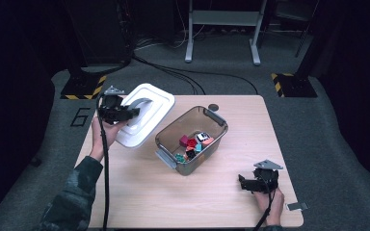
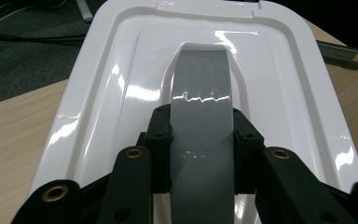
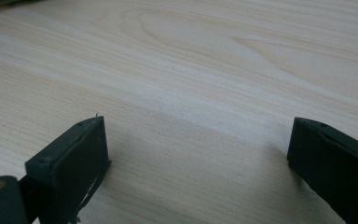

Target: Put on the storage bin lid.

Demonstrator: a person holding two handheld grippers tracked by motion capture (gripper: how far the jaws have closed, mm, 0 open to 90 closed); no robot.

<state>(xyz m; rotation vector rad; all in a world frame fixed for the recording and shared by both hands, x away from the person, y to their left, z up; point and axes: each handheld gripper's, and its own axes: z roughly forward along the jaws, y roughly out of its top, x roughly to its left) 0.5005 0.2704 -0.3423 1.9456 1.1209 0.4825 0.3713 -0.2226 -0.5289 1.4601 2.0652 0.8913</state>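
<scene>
left claw [image 2: 200, 140] clamps lid [image 1: 144, 115] handle [image 2: 200, 102]; right claw [image 3: 198, 154] wide open, holding nothing; floor reads "6" [image 1: 80, 117]

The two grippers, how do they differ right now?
The left gripper is shut on the white lid's grey handle; the right gripper is open with nothing between its fingers. The left holds the lid tilted above the table's edge; the right sits low over bare wood. Both are black and hand-held.
</scene>
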